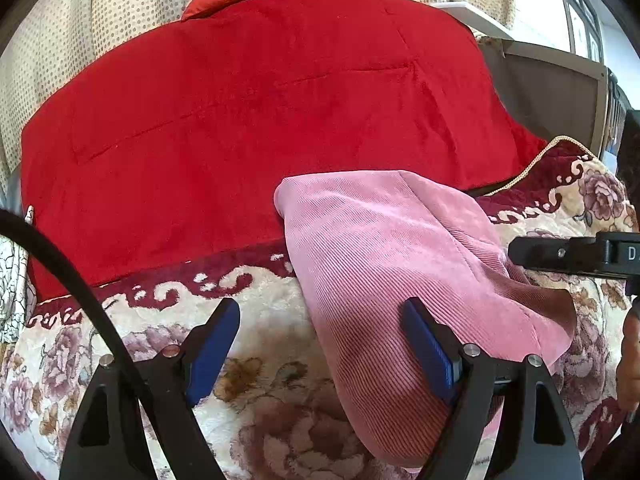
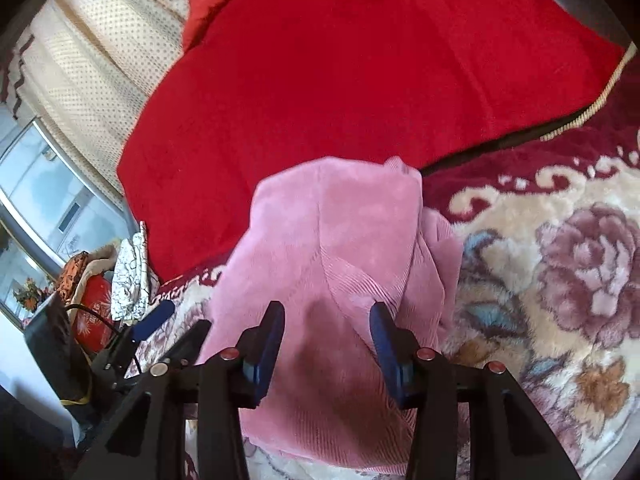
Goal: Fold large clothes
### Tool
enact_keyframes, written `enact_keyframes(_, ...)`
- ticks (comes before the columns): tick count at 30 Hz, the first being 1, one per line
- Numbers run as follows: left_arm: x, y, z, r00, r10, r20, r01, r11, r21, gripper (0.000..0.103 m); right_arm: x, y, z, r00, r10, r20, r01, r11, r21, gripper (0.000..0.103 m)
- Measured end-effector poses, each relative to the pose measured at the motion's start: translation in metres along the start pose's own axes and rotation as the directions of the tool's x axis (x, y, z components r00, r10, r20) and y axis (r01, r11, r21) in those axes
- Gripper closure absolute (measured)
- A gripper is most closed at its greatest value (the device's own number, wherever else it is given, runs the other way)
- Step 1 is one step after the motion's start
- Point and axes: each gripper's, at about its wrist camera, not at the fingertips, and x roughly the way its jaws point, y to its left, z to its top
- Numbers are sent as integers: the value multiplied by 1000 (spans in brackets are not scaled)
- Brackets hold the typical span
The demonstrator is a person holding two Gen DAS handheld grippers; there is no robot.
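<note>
On a plush cream blanket with mauve roses and a dark red scroll border (image 1: 280,364), the pink ribbed corduroy garment (image 1: 384,264) lies folded over itself, its far edge overlapping a bright red quilted cover (image 1: 248,120) spread behind it.

My left gripper (image 1: 320,344) hangs just above the blanket with its blue-padded fingers spread wide; the right pad sits over the garment's left side, the left pad over bare blanket, and nothing is clamped. My right gripper (image 2: 327,344) hovers over the pink cloth with its fingers partly apart; whether the pads touch the fabric I cannot tell, as a shadow darkens the cloth between them.

The garment's near end is cut off behind my gripper frames in both views, and its shape, sleeve or leg, is hard to make out. Part of the right-hand view is blurred at the garment's top fold.

Only the left-hand view shows a grey headboard-like panel (image 1: 552,92) at the far right and the tip of my other tool. Only the right-hand view shows, at the left, a glass cabinet front (image 2: 44,200), a red patterned bundle (image 2: 94,320), a white cloth with black crackle lines (image 2: 130,280) and my left gripper seen side-on. Dotted cream curtains (image 1: 60,40) hang behind the red cover, and a black cable (image 1: 76,280) crosses the left view's corner.
</note>
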Motion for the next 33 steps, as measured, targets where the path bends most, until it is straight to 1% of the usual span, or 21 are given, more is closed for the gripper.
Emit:
enact_keyframes(3, -1, 1, 0, 1000, -5, -3, 5, 1000, -5, 19, 5, 7, -1, 1000, -20, -2, 20, 1000, -20, 55)
enact_keyframes(4, -1, 1, 0, 1000, -5, -3, 5, 1000, -4, 19, 11, 7, -2, 999, -31, -20, 31, 999, -22, 56)
enact_keyframes(6, 0, 1, 0, 1000, -8, -7, 8, 1000, -2, 19, 29, 5, -8, 993, -72, -92, 70, 997, -29, 60)
enact_keyframes(7, 0, 1, 0, 1000, -8, -11, 8, 1000, -1, 19, 38, 4, -11, 991, -87, -103, 84, 996, -29, 59)
enact_keyframes(10, 0, 1, 0, 1000, -5, -10, 5, 1000, -2, 19, 37, 15, -13, 987, -144, -73, 137, 986, -97, 59)
enact_keyframes(15, 2, 7, -1, 999, -32, -22, 31, 999, -39, 18, 37, 26, -19, 979, -200, -37, 192, 970, -147, 58)
enact_keyframes(17, 3, 9, -2, 999, -30, -25, 29, 998, -50, 13, 38, 30, -20, 975, -221, -25, 213, 963, -167, 58)
enact_keyframes(18, 5, 10, -3, 999, -28, -27, 26, 998, -56, 12, 38, 30, -20, 973, -228, -21, 221, 960, -172, 58)
enact_keyframes(20, 6, 12, -4, 999, -39, -29, 37, 997, -67, 12, 40, 34, -22, 967, -254, -7, 248, 949, -196, 57)
enact_keyframes(25, 8, 14, -6, 999, -45, -29, 43, 996, -75, 9, 43, 50, -28, 942, -331, 54, 332, 900, -283, 57)
enact_keyframes(30, 8, 15, -7, 999, -44, -26, 42, 997, -69, 8, 45, 51, -28, 935, -346, 74, 351, 882, -315, 57)
enact_keyframes(33, 10, 15, -8, 999, -33, -31, 31, 997, -68, 5, 44, 51, -29, 934, -349, 78, 355, 877, -324, 57)
